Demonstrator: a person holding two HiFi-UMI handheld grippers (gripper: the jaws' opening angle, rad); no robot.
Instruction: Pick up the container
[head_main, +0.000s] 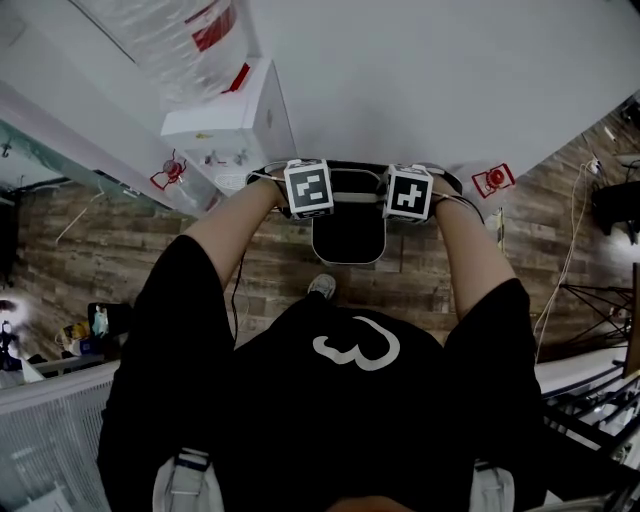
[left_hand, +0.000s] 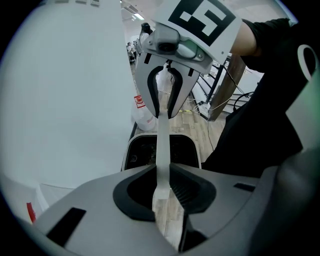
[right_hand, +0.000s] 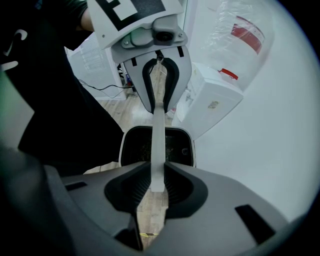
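Black container (head_main: 348, 240) below — pale handle (left_hand: 163, 140) pinched by left tongs (left_hand: 162, 175), right tongs (right_hand: 157, 172).

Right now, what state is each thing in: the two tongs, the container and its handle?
Left tongs: shut on the handle.
Right tongs: shut on the handle.
Handle: pale strip, clamped at both ends, stretched straight between the tongs.
Container: lifted, hanging under the handle over the floor, top open.
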